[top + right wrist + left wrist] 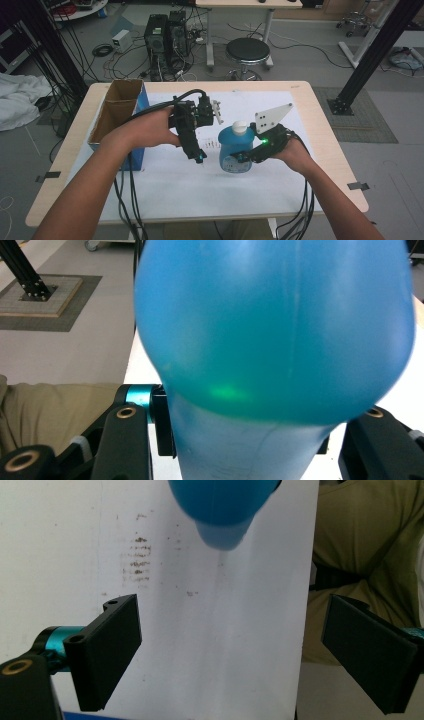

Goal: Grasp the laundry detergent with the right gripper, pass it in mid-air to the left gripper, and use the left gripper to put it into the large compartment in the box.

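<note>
Right tongs (245,156) clamp the blue bottle (234,150) upright on the desk (300,95); left tongs (199,159) spread wide beside it.

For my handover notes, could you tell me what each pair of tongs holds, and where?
The right tongs grip the blue bottle around its lower body. The left tongs are open and hold nothing.

left gripper (196,152) fingers spread wide, pointing down; right gripper (243,156) fingers clamped, both forearms extended.
</note>
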The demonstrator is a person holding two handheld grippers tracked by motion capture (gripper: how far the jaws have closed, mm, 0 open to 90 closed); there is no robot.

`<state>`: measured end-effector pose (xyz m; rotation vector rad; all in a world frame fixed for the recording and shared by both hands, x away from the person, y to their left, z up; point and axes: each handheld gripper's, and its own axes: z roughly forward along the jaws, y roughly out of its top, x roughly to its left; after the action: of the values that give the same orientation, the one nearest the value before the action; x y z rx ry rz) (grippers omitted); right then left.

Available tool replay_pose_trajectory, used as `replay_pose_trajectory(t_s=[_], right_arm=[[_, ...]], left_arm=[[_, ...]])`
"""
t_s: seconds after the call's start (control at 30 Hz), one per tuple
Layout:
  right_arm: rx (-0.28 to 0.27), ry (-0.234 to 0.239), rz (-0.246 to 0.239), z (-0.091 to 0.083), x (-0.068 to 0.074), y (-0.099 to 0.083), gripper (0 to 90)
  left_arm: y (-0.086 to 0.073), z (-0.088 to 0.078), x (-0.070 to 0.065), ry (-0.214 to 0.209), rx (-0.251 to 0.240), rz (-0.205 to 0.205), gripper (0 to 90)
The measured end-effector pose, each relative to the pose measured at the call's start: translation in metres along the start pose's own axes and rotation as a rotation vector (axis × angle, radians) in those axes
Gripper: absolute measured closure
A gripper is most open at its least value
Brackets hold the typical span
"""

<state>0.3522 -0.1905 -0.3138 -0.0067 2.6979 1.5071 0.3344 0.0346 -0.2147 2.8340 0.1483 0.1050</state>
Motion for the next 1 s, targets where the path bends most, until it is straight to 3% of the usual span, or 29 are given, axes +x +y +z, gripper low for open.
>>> replay_pose_trajectory(t_s=[0.4, 1.0], right_arm=[[-0.006, 0.029, -0.011, 0.012, 0.000, 0.010, 45.7], [0.004, 0.060, -0.017, 0.030, -0.002, 0.025, 45.6]], left_arm=[[0.020, -0.001, 0.006, -0.032, -0.007, 0.013, 9.3], [0.034, 0.002, 0.010, -0.039, -0.027, 0.034, 9.2]])
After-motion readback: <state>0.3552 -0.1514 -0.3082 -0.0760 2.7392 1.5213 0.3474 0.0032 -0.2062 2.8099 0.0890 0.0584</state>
